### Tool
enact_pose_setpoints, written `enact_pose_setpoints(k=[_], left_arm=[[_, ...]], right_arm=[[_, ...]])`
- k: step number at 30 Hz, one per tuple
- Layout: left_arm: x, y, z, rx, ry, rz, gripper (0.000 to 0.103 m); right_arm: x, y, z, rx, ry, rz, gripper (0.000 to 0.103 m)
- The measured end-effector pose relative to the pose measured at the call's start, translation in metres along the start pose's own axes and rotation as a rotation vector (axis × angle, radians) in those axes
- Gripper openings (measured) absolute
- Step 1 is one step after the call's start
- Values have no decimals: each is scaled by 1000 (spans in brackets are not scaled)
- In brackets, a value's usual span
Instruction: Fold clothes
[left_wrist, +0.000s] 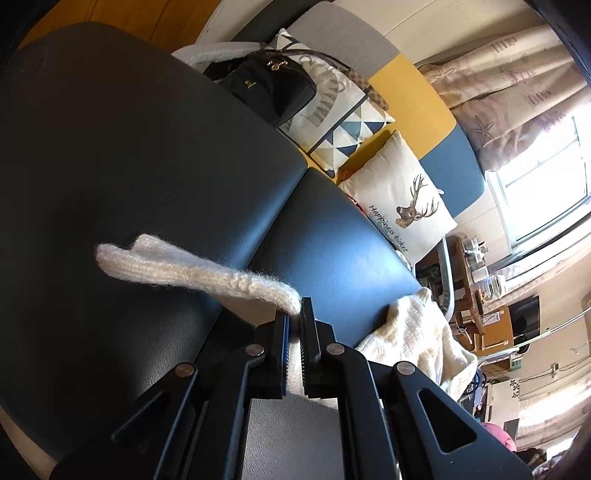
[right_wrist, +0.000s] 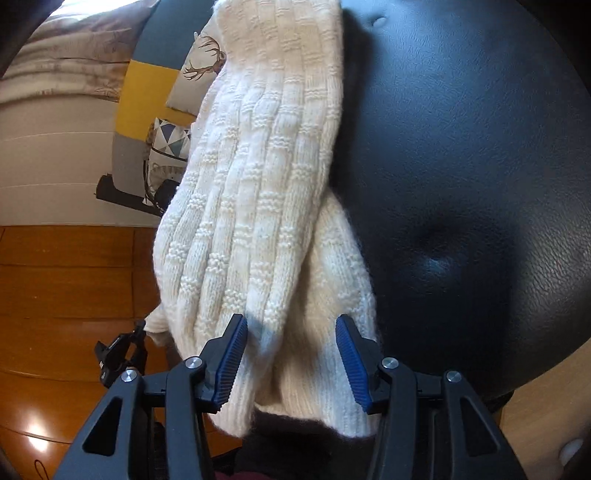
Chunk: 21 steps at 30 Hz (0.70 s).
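Dark blue-black leather sofa seat (left_wrist: 155, 155) fills most of both views; wooden floor (right_wrist: 66, 280) beyond its edge. Landmark: the seat.

Against the seat's back: white cushion with a deer print (left_wrist: 402, 199), a triangle-patterned cushion (left_wrist: 343, 122) and a black handbag (left_wrist: 266, 88). Patterned curtains (left_wrist: 517, 92) hang by a bright window beyond.

Task item: cream-white chunky-knit sweater (right_wrist: 258, 192), ribbed with a basket-weave block texture, fuzzy surface.
- Right wrist view: it lies in a long, partly doubled band along the seat's edge, one layer overlapping another, with a ribbed hem nearest the camera.
- Left wrist view: a narrow ribbed strip of the knit (left_wrist: 192, 269) is lifted off the seat, stretching away from the fingertips; a crumpled heap of the same knit (left_wrist: 413, 339) sits at the seat's edge.

Left gripper (left_wrist: 295, 317): black fingers clenched tight on the end of the narrow knit strip; fabric visibly pinched between the pads.

Right gripper (right_wrist: 291, 343): blue ribbed pads (right_wrist: 231, 354) spread wide, straddling the sweater's hem. The left-hand pad sits over the knit; cannot tell whether it touches. Nothing clamped; released state.
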<state>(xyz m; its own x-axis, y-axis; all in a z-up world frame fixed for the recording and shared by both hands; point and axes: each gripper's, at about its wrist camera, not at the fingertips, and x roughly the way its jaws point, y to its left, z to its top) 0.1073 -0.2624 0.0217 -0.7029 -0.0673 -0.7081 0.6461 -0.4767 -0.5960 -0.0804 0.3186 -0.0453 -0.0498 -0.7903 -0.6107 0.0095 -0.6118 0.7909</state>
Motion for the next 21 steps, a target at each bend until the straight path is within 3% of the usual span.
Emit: enact_pose_setpoints(k=[2,4,5,6,10,14,17,21], left_arm=[[1,1,-3,-2,5,-2,4],[1,1,-5,-1,9,0,4],[2,1,-5,-1,12,-1,4],[2,1,-5,-2,11,-2,4],[1,3,-6,-6,9,-3,4],[-3,2,-4,9,-8,-1,4],[-7,-2,0,27,-24,0,4],[-12,-6,5,35,-43,-7,4]], right_arm=[[2,14,0,-71,-10,-38,47],[6,29,-4,-153,-9,-74,33],[8,35,-5,-190,-9,-91,9],[6,38,-6,-193,-24,-102,5],[0,48,-8,-205,-84,-143,4],[-48,75,1,-273,-215,-149,4],[-95,101,9,-364,-338,-226,4],[-167,110,26,-437,-527,-426,4]])
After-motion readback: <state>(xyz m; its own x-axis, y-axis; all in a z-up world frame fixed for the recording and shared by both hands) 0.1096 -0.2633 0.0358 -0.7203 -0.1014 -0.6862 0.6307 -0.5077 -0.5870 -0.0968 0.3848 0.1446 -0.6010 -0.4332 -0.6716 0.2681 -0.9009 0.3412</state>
